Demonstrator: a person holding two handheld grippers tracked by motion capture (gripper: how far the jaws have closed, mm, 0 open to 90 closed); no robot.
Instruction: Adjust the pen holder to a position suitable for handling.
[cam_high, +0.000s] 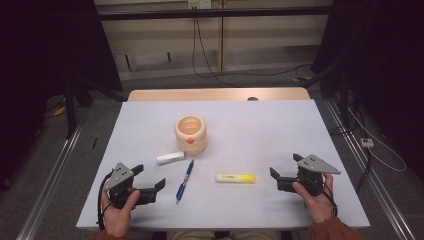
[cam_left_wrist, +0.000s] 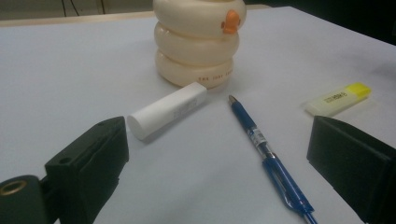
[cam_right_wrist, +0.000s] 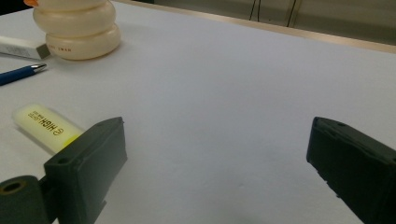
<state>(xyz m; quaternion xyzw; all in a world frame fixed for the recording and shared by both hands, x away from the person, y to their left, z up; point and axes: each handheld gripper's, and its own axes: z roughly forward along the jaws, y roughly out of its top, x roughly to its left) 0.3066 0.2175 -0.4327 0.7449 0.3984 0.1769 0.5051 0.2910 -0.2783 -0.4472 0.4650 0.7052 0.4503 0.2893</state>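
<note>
- Left gripper (cam_high: 150, 181), lower left of the high view: jaws spread wide, nothing between them, a hand wrapped round its base.
- Just right of it lies the blue pen (cam_high: 184, 181), slim, silver tip pointing up-frame; its lower end is cut off in the left gripper view.
- Right gripper (cam_high: 284, 171), lower right: jaws gaping too, aimed left at the yellow highlighter (cam_high: 235, 178).
- Beyond them, white tube (cam_high: 170, 158) beside the cream ringed pot (cam_high: 190, 134).
</note>
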